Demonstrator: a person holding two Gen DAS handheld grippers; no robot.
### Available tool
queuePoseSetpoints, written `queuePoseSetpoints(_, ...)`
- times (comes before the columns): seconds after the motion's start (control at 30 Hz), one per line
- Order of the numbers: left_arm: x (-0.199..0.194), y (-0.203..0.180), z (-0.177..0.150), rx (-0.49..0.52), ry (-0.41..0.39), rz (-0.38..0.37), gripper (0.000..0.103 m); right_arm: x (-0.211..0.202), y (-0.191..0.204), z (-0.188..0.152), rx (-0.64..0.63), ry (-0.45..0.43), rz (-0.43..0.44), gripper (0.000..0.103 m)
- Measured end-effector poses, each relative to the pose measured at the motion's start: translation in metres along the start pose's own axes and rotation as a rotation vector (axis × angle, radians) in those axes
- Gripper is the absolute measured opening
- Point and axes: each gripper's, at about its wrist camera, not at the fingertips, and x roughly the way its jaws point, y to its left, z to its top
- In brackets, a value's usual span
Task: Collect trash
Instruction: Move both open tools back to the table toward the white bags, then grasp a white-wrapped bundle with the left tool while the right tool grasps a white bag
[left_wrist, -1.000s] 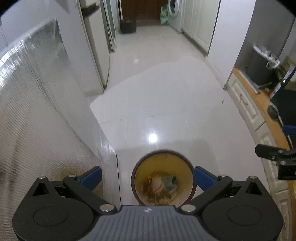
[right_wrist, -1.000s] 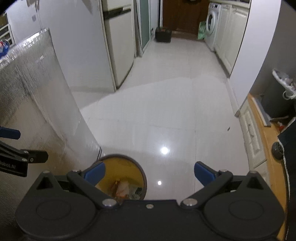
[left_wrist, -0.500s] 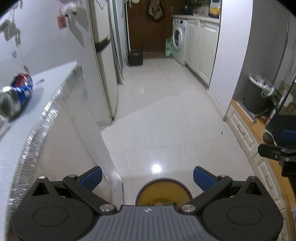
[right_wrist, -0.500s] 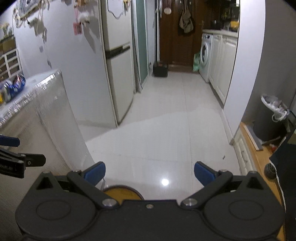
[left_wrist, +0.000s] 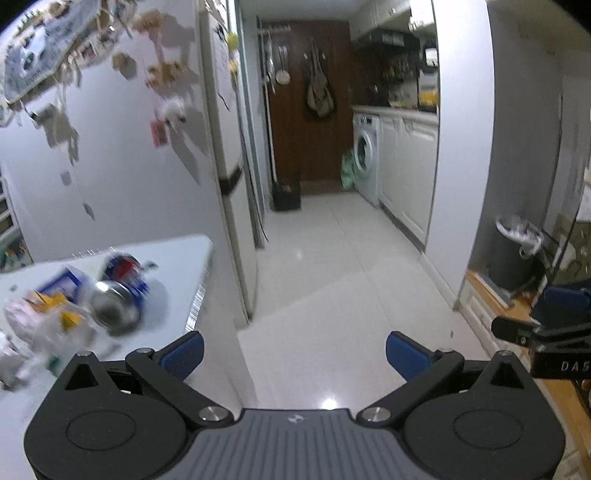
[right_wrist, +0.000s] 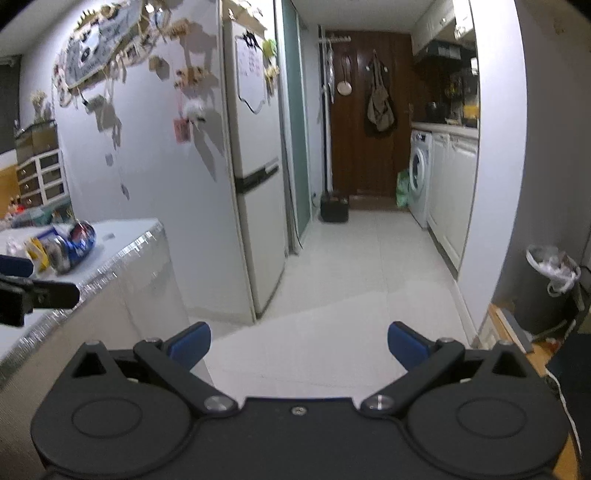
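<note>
Left gripper (left_wrist: 293, 349) spread wide, holding nothing; right gripper (right_wrist: 298, 344) likewise splayed and empty. Both tilted up within the last second, away from the yellow bin on the floor (now out of sight below). Now level with the white counter (left_wrist: 177, 258), to the left, bearing a blue soda can (left_wrist: 120, 291) on its side among crumpled wrappers (left_wrist: 40, 314), blurred. Likely a return for more trash.

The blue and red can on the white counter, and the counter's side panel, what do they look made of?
The blue and red can looks like thin metal, probably aluminium: its end shows bare shiny silver. The counter's side panel looks like ribbed reflective foil or plastic sheet, with glinting fine lines; which one is unclear.
</note>
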Motion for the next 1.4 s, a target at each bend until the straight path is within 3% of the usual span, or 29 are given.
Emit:
queuePoseSetpoints(0.37,-0.037,0.067,0.013,-0.057,-0.111,0.100,0.103,-0.003,0.059,0.036,-0.018,-0.123,0.101,0.103)
queuePoseSetpoints(0.9,-0.035,0.216,-0.003,-0.182,-0.132,0.274,0.103,0.035,0.177,0.065,-0.100,-0.184,0.268,0.103)
queuePoseSetpoints(1.17,-0.017,0.284,-0.023,-0.253,-0.133,0.325,0.103,0.059,0.238,0.073,-0.143,-0.182,0.372,0.103)
queuePoseSetpoints(1.4,0.005,0.329,-0.044,-0.324,-0.123,0.289,0.103,0.077,0.288,0.082,-0.196,-0.140,0.475,0.103)
